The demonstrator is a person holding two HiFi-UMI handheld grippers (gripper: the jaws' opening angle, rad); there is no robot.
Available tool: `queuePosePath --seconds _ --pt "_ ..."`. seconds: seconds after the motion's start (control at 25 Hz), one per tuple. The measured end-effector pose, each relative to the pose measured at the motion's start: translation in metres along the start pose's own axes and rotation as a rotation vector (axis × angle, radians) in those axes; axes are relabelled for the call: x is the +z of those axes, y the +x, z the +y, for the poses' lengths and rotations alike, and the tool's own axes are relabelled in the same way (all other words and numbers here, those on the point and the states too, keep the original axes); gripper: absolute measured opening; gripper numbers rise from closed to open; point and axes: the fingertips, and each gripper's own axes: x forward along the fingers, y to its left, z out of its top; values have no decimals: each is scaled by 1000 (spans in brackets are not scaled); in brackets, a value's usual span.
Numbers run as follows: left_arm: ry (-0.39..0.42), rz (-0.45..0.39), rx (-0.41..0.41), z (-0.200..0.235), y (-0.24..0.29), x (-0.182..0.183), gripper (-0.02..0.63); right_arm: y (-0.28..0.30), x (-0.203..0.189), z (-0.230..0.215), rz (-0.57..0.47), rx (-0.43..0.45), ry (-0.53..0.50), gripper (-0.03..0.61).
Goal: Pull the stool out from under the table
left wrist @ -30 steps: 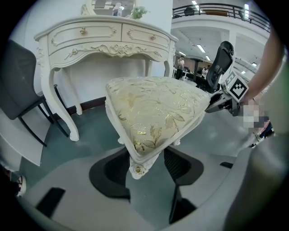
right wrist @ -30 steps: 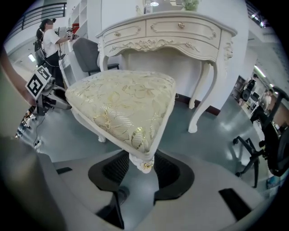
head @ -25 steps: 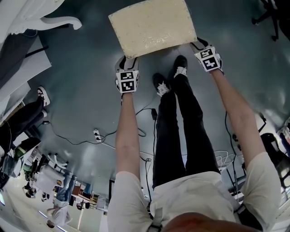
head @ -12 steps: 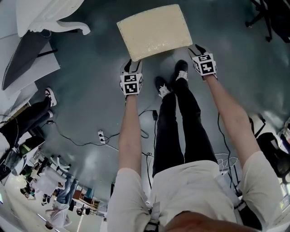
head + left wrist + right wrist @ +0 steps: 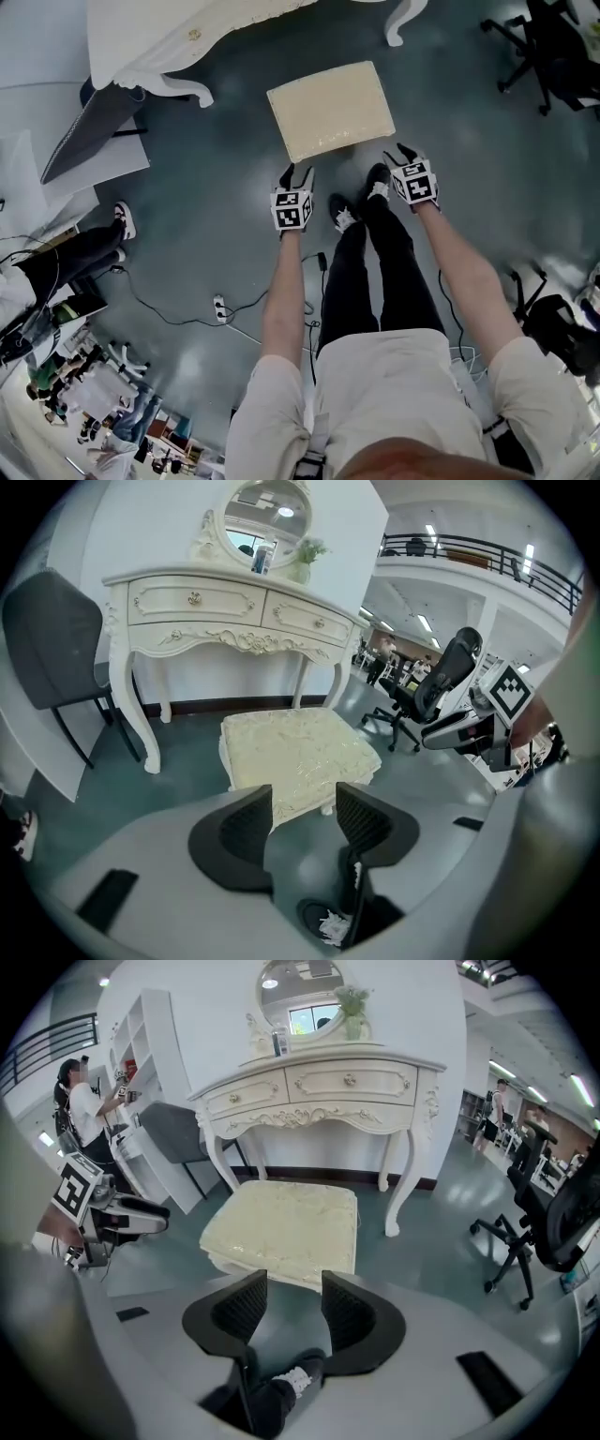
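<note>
Left gripper (image 5: pixel 298 172) and right gripper (image 5: pixel 395 155): hovering empty, jaws apart, near the stool's (image 5: pixel 330 110) near corners; catching the table's (image 5: pixel 169 37) oval mirror (image 5: pixel 267 508) in gripper views only.

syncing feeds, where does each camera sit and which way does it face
Head view: on the person's head, steeply down at the stool; arms, legs, left gripper and right gripper show.
Left gripper view: on the left gripper, facing stool and dressing table; its opening, empty jaws show.
Right gripper view: on the right gripper, facing the same; its open, empty jaws show.
All three share the stool.
</note>
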Motion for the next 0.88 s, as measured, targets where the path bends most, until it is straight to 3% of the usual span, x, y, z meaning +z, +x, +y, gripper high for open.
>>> queuePosePath --seconds 0.36,0.88 --pt "-133 -72 38 -5 -62 50 218 -62 40 54 -3 50 0 209" --pt "-144 -56 6 -51 -154 60 218 -146 41 104 -42 87 110 209"
